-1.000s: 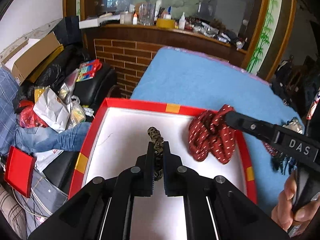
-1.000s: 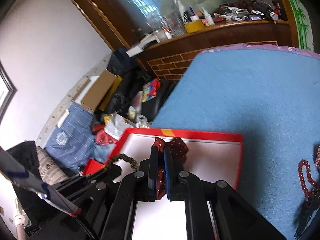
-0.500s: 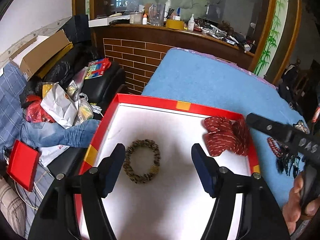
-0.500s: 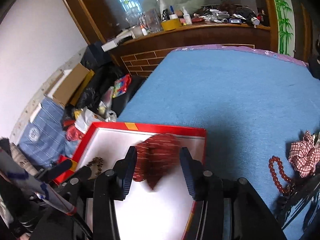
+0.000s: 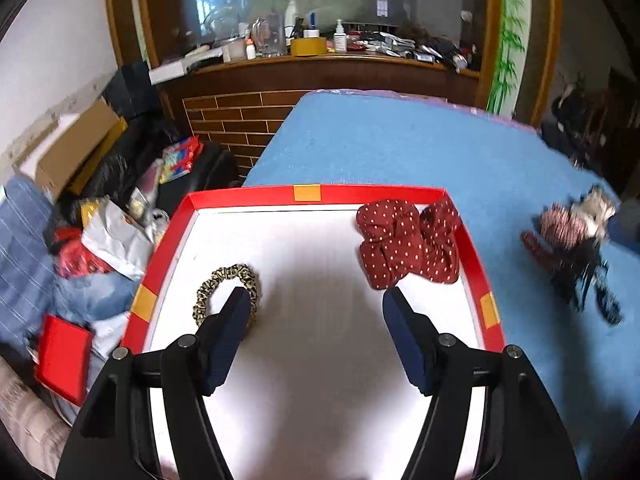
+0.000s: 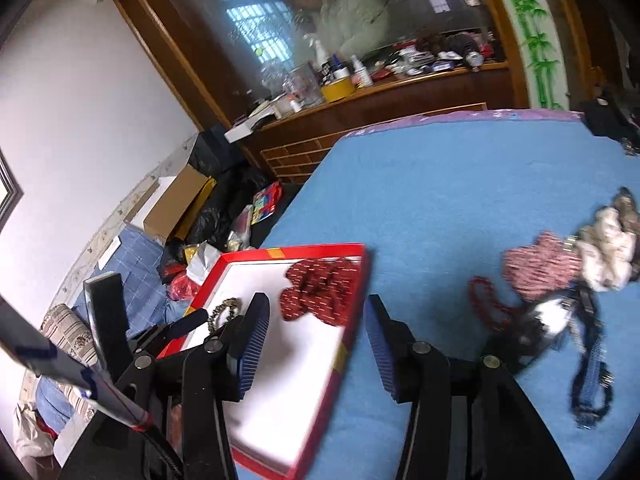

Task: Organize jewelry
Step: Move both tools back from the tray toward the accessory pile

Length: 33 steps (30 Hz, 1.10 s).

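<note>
Blue cloth (image 5: 400, 148) fills my view, and on it sits the red-rimmed tray (image 5: 312, 193) with its white floor. Over the tray my left gripper (image 5: 316, 300) stands spread, nothing between its pads. My right gripper (image 6: 316, 312) straddles the tray's right rim, jaws opening, gripping nothing. Inside the tray, the red dotted scrunchie (image 5: 408, 246) lies in the far right corner; the leopard scrunchie (image 5: 224, 286) lies near the left wall. A jewelry heap (image 6: 560, 288) waits on the cloth, well right of the tray.

left tongs (image 5: 314, 300) agape and empty, tilted downward; right tongs (image 6: 316, 314) opening, likewise empty
</note>
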Motion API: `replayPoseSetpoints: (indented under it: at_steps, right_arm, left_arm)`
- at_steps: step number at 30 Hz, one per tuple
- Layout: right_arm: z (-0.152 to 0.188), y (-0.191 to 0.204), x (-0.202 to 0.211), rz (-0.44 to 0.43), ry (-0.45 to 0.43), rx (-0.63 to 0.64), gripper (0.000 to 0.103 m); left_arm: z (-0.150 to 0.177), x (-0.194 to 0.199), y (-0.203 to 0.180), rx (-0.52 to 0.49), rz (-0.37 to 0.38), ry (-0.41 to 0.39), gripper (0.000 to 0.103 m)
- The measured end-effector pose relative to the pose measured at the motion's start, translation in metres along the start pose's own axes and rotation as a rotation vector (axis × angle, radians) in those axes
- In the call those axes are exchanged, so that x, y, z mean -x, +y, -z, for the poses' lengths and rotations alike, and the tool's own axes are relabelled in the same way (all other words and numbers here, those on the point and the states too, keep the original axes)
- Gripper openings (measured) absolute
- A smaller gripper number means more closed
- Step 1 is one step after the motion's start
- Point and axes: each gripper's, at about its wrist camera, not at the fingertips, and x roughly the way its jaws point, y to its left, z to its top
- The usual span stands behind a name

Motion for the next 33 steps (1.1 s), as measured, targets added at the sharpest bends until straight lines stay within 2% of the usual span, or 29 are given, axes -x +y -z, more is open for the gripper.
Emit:
replayPoseSetpoints:
  at_steps: [4,10,12,16,18,22,24,29,33]
  right_arm:
    - [0.004,-0.028,0.028,0.027,-0.024,-0.023,0.053]
    - [0.008,-0.078,0.067,0.084,-0.053,-0.059,0.053]
    - [0.008,-0.095,0.080,0.107,-0.072,-0.074,0.053]
    - [0.007,-0.132,0.097,0.143,-0.087,-0.122,0.053]
    - [0.007,-0.147,0.099,0.154,-0.087,-0.148,0.053]
    - [0.009,-0.175,0.093,0.159,-0.064,-0.194,0.050]
    - [0.012,-0.182,0.087,0.150,-0.036,-0.203,0.041]
    - [0.015,-0.190,0.077,0.115,-0.005,-0.229,0.039]
    - [0.015,-0.192,0.063,0.119,0.032,-0.247,0.039]
  left_arm:
    - [0.007,0.000,-0.011,-0.046,-0.017,0.024,0.068]
    - [0.016,0.014,-0.021,-0.055,0.017,0.040,0.068]
    - [0.015,0.028,-0.026,-0.037,0.021,0.000,0.068]
    - [0.010,0.054,-0.044,-0.015,0.115,-0.044,0.068]
    - [0.008,0.063,-0.060,-0.023,0.162,-0.057,0.073]
    - [0.008,0.071,-0.102,-0.081,0.228,-0.056,0.074]
    - [0.010,0.070,-0.122,-0.107,0.257,-0.045,0.074]
    - [0.016,0.066,-0.161,-0.174,0.279,-0.029,0.074]
    - [0.020,0.064,-0.175,-0.203,0.282,-0.016,0.074]
